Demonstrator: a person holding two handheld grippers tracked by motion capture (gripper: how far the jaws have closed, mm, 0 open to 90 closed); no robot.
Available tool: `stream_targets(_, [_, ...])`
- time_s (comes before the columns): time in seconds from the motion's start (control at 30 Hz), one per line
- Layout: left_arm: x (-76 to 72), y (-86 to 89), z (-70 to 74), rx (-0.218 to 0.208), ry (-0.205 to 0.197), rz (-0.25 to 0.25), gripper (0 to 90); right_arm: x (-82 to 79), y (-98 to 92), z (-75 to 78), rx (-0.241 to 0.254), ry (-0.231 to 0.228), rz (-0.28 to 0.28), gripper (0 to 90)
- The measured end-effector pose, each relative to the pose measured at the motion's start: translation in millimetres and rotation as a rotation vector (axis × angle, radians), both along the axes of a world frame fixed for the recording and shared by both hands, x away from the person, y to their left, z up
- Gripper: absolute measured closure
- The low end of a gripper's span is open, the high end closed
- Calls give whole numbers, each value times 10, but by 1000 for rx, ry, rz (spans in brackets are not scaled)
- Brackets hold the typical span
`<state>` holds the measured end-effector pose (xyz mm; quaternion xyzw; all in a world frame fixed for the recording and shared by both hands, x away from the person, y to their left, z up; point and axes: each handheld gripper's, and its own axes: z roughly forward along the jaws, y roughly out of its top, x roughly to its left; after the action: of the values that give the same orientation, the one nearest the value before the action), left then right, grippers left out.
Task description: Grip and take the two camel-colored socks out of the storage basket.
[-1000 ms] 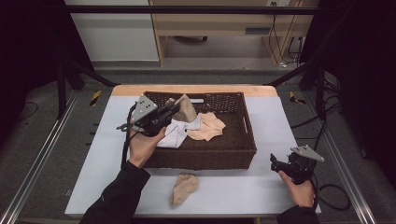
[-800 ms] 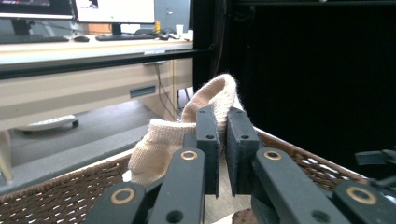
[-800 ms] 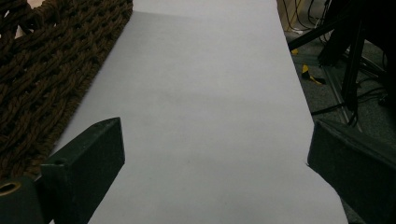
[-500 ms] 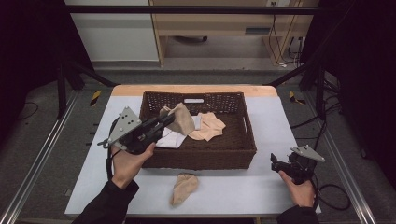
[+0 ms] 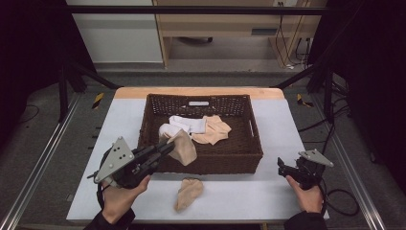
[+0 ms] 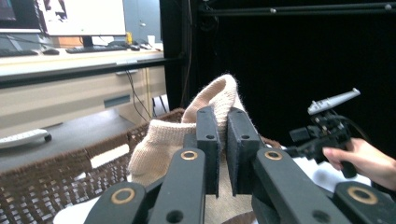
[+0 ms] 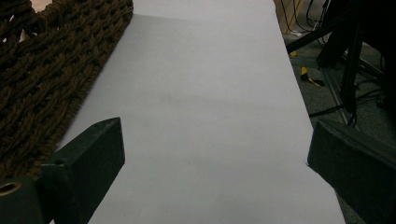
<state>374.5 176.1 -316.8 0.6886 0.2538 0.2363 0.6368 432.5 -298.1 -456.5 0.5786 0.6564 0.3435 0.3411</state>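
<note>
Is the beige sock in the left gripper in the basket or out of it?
Partly out: the left gripper holds the beige sock lifted, hanging over the basket's front-left rim.

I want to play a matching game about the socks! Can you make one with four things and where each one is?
Things:
1. tan sock
2. white sock
3. beige sock
4. right claw

Places:
A. lying on the table in front of the basket
B. resting by the table's right edge, holding nothing
C. lying inside the basket
D. pinched in the left claw over the basket's front left corner

Pairs: 1-D, 2-C, 3-A, 4-B
</note>
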Motion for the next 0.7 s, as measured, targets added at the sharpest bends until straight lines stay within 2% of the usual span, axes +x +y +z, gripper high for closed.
stream_targets(0.17, [-93,-3,-181,39,35,-15,844,-6,0,-1,0,1,-1,43])
stream_targets(0.33, [-135,-1,-415,68,89,-21,844,-9,2,-5,-3,1,-1,43])
stream_targets(0.5, [-137,-31,-668,111,156,-25,844,-13,4,-4,1,1,0,45])
stream_targets(0.7, [-106,-92,-894,161,215,-28,844,-11,5,-8,-1,3,2,45])
